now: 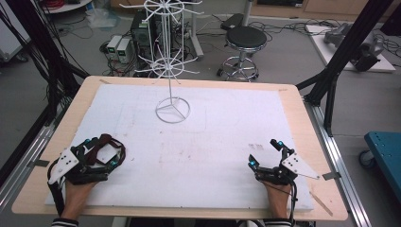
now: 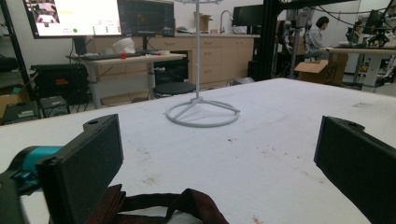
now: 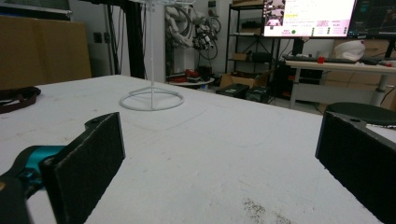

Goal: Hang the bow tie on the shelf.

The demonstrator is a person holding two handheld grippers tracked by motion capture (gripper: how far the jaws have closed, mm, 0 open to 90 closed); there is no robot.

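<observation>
- The worktop [image 1: 227,142] was covered by a white sheet, and a white wire rack [image 1: 172,109] stood upright near its far middle, well apart from both grippers.
- The dark maroon strap [image 1: 106,149] lay looped on the worktop at the near left, and the step in hand was judged to be its pick-up, likely for hanging on the rack.
- The left gripper [image 1: 101,158] was held low over the strap with its fingers [image 2: 81,170] spread wide; the strap [image 2: 159,205] was seen just beneath and between them, not yet pinched.
- For a good grasp, a single raised fold of the strap was best brought between the fingers before closing, so that the sheet was not caught.
- The right gripper [image 1: 265,153] rested at the near right, its fingers [image 3: 88,163] spread and holding nothing, well apart from the strap [image 3: 18,99].
</observation>
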